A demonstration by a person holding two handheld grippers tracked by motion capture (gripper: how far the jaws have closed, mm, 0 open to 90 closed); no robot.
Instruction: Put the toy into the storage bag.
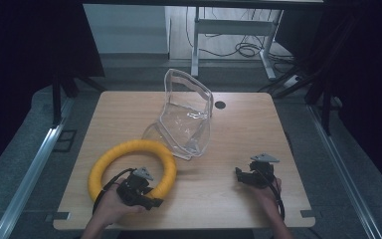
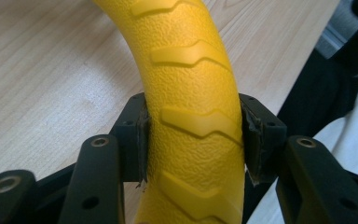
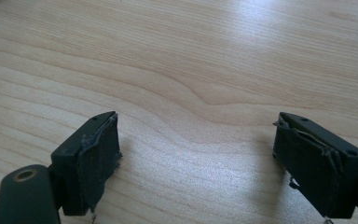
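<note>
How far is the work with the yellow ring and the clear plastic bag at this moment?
Done: the left claw is shut on the yellow ring, its pads pressing both sides of the ring's near part. In hand: the ring lies at the mouth of the clear plastic bag, none of it inside. Left, probably: putting the ring inside the bag. The right claw is open above the wooden table.

A light wooden table (image 1: 238,124) with rounded corners carries two things. A clear plastic pouch (image 1: 186,117) stands open near its middle, just beside a small dark hole (image 1: 220,105) in the tabletop. A yellow ring (image 1: 129,164) with a ribbed, pebbled surface lies nearer the person's edge, left of the pouch and touching its lower corner
</note>
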